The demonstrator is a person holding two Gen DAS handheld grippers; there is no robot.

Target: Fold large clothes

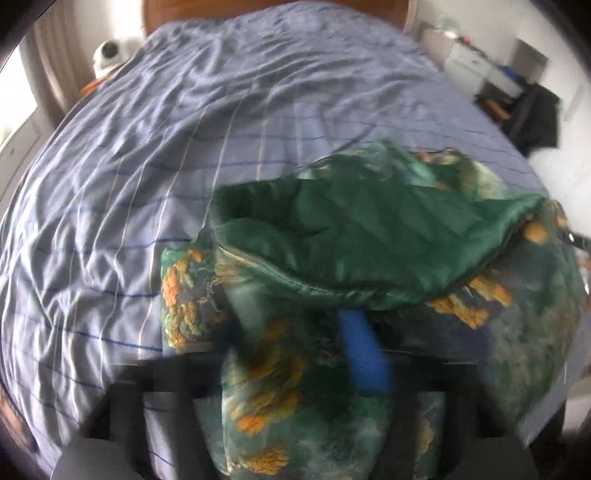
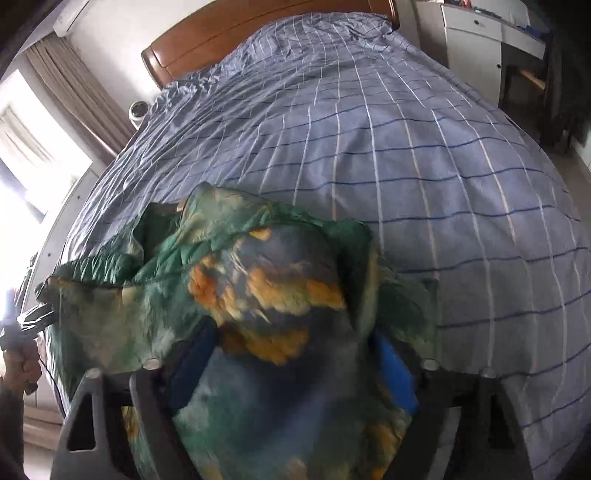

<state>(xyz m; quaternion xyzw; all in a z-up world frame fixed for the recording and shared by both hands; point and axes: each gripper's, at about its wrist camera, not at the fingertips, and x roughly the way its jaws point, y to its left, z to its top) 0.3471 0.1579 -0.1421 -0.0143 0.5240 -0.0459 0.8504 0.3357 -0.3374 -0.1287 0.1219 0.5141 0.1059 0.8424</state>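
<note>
A padded garment, plain green inside (image 1: 369,236) and printed green, blue and orange outside (image 2: 273,288), lies bunched on the near part of the bed. In the left wrist view it drapes over my left gripper (image 1: 295,332). One blue finger (image 1: 364,350) shows and the other is buried in cloth; the jaws look shut on a fold. In the right wrist view a thick wad of the garment fills the gap of my right gripper (image 2: 295,347), touching both blue fingers (image 2: 395,365). A hand (image 2: 20,365) with the other gripper shows at the left edge.
The bed (image 2: 406,147) carries a wrinkled blue checked cover and a wooden headboard (image 2: 229,33) at the far end. A curtained window (image 2: 44,147) is on the left. A white cabinet (image 2: 476,44) and dark hanging clothes (image 1: 535,114) stand to the right.
</note>
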